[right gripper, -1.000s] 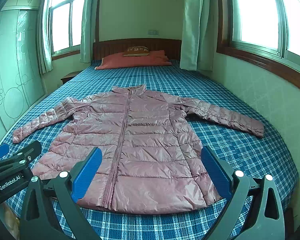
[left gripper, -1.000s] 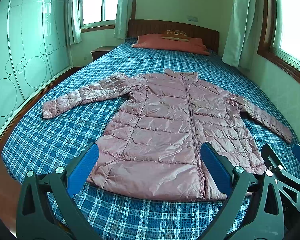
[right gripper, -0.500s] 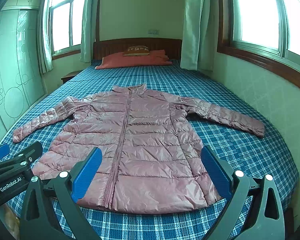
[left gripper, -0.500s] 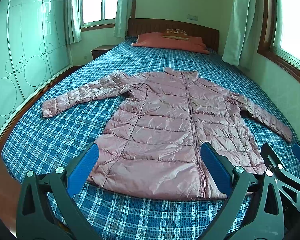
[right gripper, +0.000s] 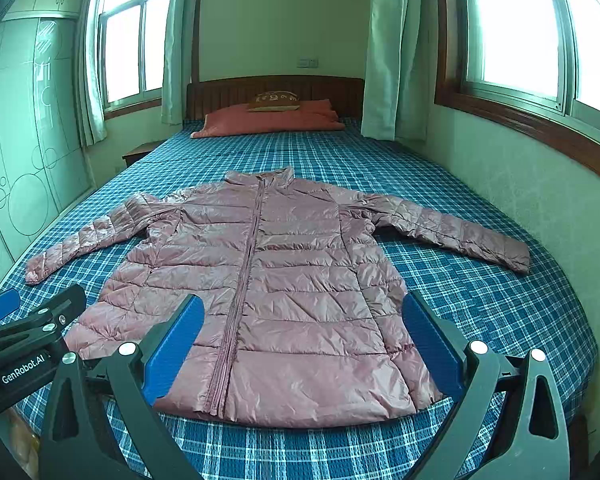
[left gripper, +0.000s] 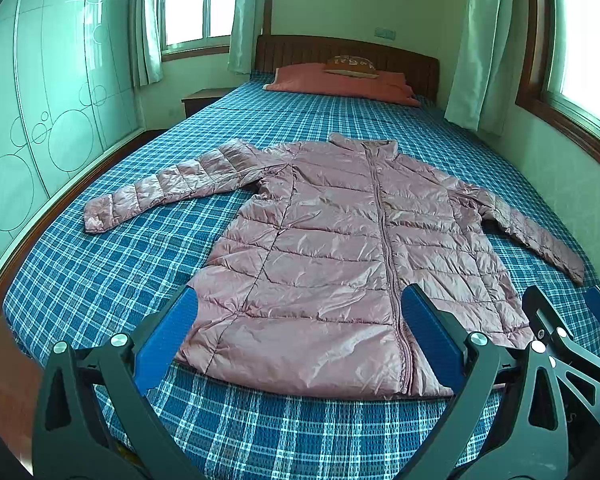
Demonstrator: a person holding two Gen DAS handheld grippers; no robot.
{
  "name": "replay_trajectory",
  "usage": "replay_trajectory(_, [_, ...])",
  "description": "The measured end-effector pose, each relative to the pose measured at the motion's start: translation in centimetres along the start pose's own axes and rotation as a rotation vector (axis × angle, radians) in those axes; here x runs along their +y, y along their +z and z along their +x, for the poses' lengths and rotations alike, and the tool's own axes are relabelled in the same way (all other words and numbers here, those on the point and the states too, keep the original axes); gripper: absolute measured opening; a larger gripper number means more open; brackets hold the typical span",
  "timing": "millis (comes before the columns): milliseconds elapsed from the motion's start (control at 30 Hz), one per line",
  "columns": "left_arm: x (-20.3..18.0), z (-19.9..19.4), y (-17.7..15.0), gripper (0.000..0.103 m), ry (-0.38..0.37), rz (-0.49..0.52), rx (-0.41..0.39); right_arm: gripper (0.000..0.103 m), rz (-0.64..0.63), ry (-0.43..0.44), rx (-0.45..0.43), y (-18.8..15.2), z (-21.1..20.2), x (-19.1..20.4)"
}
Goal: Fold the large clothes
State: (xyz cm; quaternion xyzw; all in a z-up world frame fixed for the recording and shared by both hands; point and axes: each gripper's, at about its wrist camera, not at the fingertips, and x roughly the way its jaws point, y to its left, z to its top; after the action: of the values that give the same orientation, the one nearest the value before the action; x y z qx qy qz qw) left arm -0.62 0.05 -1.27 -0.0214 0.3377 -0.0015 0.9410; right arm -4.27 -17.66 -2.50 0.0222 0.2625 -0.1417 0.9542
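Note:
A pink quilted puffer jacket (left gripper: 340, 256) (right gripper: 260, 280) lies flat and zipped on the blue plaid bed, collar toward the headboard, both sleeves spread out sideways. My left gripper (left gripper: 298, 320) hovers open above the hem, left of the zip. My right gripper (right gripper: 300, 324) is open too, over the hem's right half. Neither touches the jacket. The right gripper's fingers (left gripper: 548, 328) show at the right edge of the left wrist view, and the left gripper's fingers (right gripper: 40, 316) at the left edge of the right wrist view.
The bed (left gripper: 100, 280) (right gripper: 500, 312) fills the room's middle. A red pillow (left gripper: 340, 84) lies by the wooden headboard (right gripper: 276, 88). A wardrobe (left gripper: 40, 100) stands left, a wall with windows (right gripper: 520, 40) right, a nightstand (left gripper: 204, 98) in the far left corner.
Both views have drifted very slightly back from the jacket; the jacket lies as before and both grippers stay open.

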Motion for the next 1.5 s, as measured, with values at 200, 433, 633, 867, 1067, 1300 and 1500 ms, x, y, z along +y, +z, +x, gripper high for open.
replay_trajectory(200, [0.0,0.0,-0.2,0.101,0.001,-0.001,0.003,0.098,0.001,0.001,0.0,0.1,-0.1,-0.1])
replay_trajectory(433, [0.2,0.6,-0.1,0.101,-0.003,-0.009,0.022,0.098,0.007,0.007,0.012,-0.7,0.9,0.3])
replay_trajectory(633, [0.9,2.5,0.4,0.101,0.006,-0.039,0.047,0.098,0.025,0.031,0.039,-0.7,2.5,0.1])
replay_trajectory(867, [3.5,7.5,1.1,0.101,-0.011,-0.16,0.186,0.098,0.068,0.065,0.061,-0.2,5.2,-0.4])
replay_trajectory(1067, [6.0,11.7,2.4,0.101,0.015,-0.264,0.235,0.098,0.158,0.13,0.092,0.7,8.8,-1.9])
replay_trajectory(1300, [11.2,16.7,4.7,0.101,0.114,-0.431,0.255,0.098,0.384,0.213,0.118,1.8,14.1,-7.7])
replay_trajectory(1500, [17.3,21.4,4.5,0.101,0.241,-0.624,0.332,0.098,0.601,0.183,0.127,2.0,18.7,-16.1])
